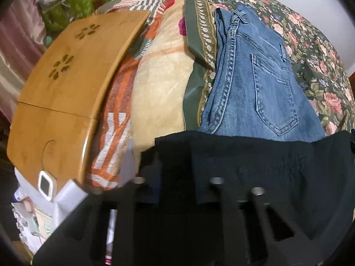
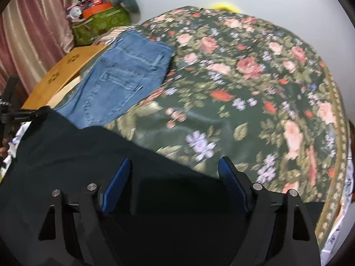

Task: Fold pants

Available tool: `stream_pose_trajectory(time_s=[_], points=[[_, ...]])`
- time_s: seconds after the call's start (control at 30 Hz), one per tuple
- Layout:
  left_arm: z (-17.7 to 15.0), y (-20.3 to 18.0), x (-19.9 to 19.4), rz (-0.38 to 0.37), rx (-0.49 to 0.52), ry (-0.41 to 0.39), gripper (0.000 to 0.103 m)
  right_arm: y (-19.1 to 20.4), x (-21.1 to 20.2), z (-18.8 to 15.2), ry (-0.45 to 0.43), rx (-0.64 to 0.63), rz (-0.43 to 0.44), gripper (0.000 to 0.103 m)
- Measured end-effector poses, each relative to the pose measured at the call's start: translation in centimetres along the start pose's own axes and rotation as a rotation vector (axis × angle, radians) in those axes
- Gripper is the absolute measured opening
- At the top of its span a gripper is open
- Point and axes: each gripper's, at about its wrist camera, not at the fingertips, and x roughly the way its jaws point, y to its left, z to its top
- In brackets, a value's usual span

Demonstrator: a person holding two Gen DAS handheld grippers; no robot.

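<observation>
Floral bedspread [image 2: 233, 93], wooden lap table [image 1: 66, 84], pink curtain [image 2: 33, 28].

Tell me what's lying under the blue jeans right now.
The jeans lie on the flowered bedspread; their lower end is covered by the black pants. What's beneath the bedspread there is hidden.

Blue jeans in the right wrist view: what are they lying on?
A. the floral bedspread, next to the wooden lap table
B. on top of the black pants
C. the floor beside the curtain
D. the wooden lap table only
A: the blue jeans lie flat on the floral bedspread, their far edge beside the wooden lap table, while the black pants overlap their near end.
</observation>
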Motion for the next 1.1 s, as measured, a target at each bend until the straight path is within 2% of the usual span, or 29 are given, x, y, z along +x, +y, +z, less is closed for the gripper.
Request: stream_pose_trajectory(time_s=[0.1, 0.17, 0.2, 0.27, 0.3, 0.47, 0.73, 0.83, 0.93, 1.1], points=[[-0.4, -0.1, -0.8, 0.006, 0.014, 0.001, 0.007, 0.5, -0.2, -0.5, 0.001, -0.016, 0.005, 0.062], [-0.7, -0.4, -1.7, 0.022, 0.019, -0.012, 0.006, 0.9, -0.4, -0.8, 0.003, -0.017, 0.005, 0.041], [-0.8, -0.6, -2.2, 0.029, 0.02, -0.024, 0.005, 1.0, -0.4, -0.7, 0.005, -0.02, 0.002, 0.035], [-0.8, -0.7, -3.6, 0.033, 0.024, -0.057, 0.005, 1.3, -0.8, -0.7, 0.003, -0.026, 0.001, 0.01], [-0.8, -0.8, -4.7, 0.031, 0.032, -0.081, 0.005, 1.6, -1.2, -0.6, -0.008, -0.026, -0.009, 0.007], [-1.1, -1.2, -10.7, 0.035, 0.059, -0.196, 0.005, 3.0, -5.3, -1.4, -0.151, -0.02, -0.085, 0.005], [-2.3, -2.9, -18.3, 0.053, 0.107, -0.347, 0.005, 4.0, -11.6, -1.7, -0.246, -0.003, -0.124, 0.005], [-3.5, -2.9, -19.4, 0.039, 0.103, -0.362, 0.005, 4.6, -13.3, -2.6, -0.258, -0.005, -0.129, 0.005], [-5.2, -3.2, -19.6, 0.088, 0.137, -0.363, 0.005, 5.4, -14.4, -4.1, -0.242, -0.008, -0.117, 0.005], [-8.3, -2.7, -20.2, 0.097, 0.138, -0.361, 0.005, 6.7, -15.6, -6.6, -0.229, -0.024, -0.109, 0.005]])
